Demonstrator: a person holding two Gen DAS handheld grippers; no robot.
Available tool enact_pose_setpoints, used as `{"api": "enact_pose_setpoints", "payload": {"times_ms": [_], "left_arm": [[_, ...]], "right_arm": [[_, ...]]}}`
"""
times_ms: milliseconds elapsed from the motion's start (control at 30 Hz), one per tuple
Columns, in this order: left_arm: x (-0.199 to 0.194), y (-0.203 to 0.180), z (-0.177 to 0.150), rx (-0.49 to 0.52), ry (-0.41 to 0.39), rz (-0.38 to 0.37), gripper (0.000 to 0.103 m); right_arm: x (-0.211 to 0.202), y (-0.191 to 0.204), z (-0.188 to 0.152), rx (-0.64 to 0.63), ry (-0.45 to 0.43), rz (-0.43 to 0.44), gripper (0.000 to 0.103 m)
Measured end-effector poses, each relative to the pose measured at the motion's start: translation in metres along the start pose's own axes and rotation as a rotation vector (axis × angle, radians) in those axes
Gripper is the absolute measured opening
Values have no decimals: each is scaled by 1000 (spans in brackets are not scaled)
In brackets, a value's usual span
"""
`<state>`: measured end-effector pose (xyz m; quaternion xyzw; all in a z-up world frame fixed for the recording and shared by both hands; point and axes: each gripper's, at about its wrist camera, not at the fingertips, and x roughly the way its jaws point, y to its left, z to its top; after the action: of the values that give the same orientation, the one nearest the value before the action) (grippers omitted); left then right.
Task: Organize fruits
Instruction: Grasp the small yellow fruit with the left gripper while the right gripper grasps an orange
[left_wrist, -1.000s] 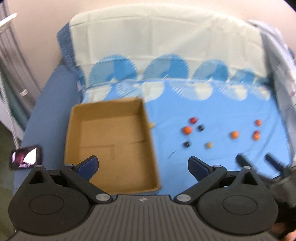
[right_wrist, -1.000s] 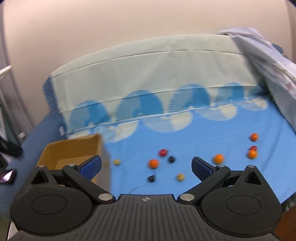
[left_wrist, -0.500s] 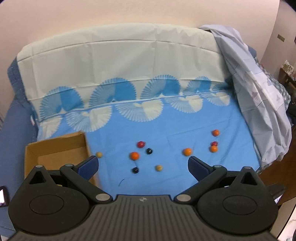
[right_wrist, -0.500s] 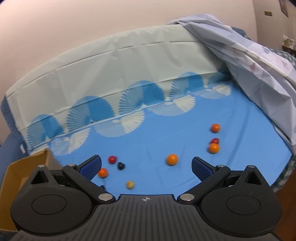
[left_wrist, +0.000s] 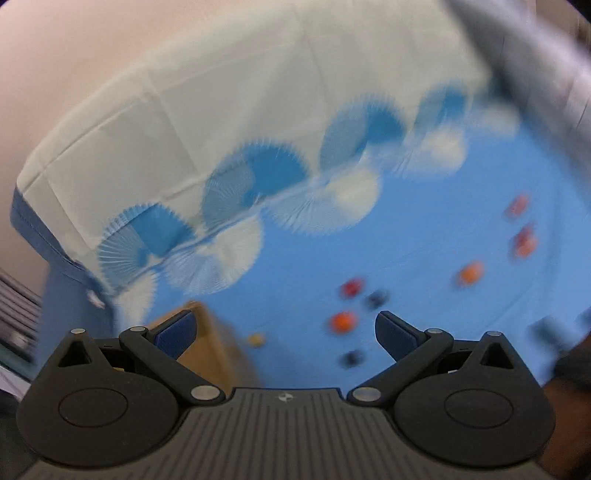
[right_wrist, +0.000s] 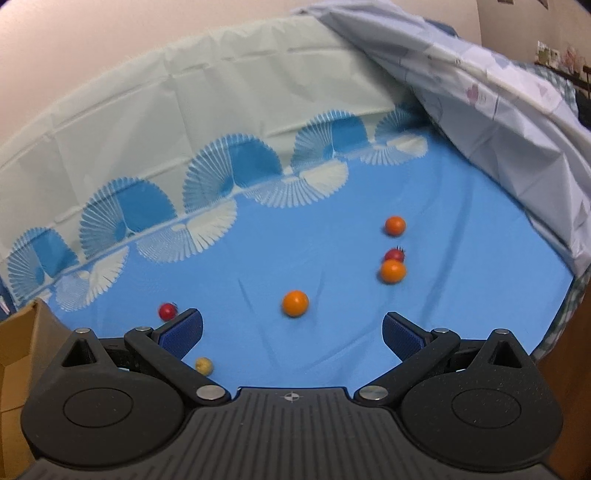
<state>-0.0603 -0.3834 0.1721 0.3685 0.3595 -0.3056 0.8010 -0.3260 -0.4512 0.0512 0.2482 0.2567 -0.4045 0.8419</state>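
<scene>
Small round fruits lie scattered on a blue sheet (right_wrist: 332, 229). In the right wrist view an orange fruit (right_wrist: 295, 303) sits just ahead of my open right gripper (right_wrist: 291, 332), with two more orange ones (right_wrist: 393, 271) (right_wrist: 395, 225) and a red one (right_wrist: 394, 254) farther right. A red fruit (right_wrist: 167, 311) and a yellowish one (right_wrist: 204, 365) lie by the left finger. The left wrist view is blurred: my open left gripper (left_wrist: 284, 332) hovers near an orange fruit (left_wrist: 342, 322), dark fruits (left_wrist: 352, 357) and a yellowish one (left_wrist: 256, 339). A cardboard box (left_wrist: 207, 343) lies at lower left.
The sheet's pale fan-patterned part (right_wrist: 207, 122) rises at the back against a wall. A crumpled light cloth (right_wrist: 498, 110) drapes over the right side. The box corner (right_wrist: 22, 343) shows at the left edge of the right wrist view.
Both grippers have swung right, away from the box, and come nearer the fruits. The left view is tilted and blurred with motion. Both grippers stay open and hold nothing.
</scene>
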Motion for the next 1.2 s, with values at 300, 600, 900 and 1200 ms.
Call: {"api": "enact_pose_setpoints", "payload": {"times_ms": [300, 600, 900, 1200], "left_arm": [[216, 32, 22, 29, 415, -105, 103], [303, 25, -1, 122, 567, -74, 103], [328, 11, -6, 317, 589, 1, 103], [339, -8, -21, 545, 553, -14, 102]], "right_arm": [[98, -17, -10, 74, 162, -29, 103], [173, -17, -9, 2, 207, -53, 103], [220, -19, -8, 46, 260, -51, 103], [240, -6, -2, 17, 247, -50, 103]]}}
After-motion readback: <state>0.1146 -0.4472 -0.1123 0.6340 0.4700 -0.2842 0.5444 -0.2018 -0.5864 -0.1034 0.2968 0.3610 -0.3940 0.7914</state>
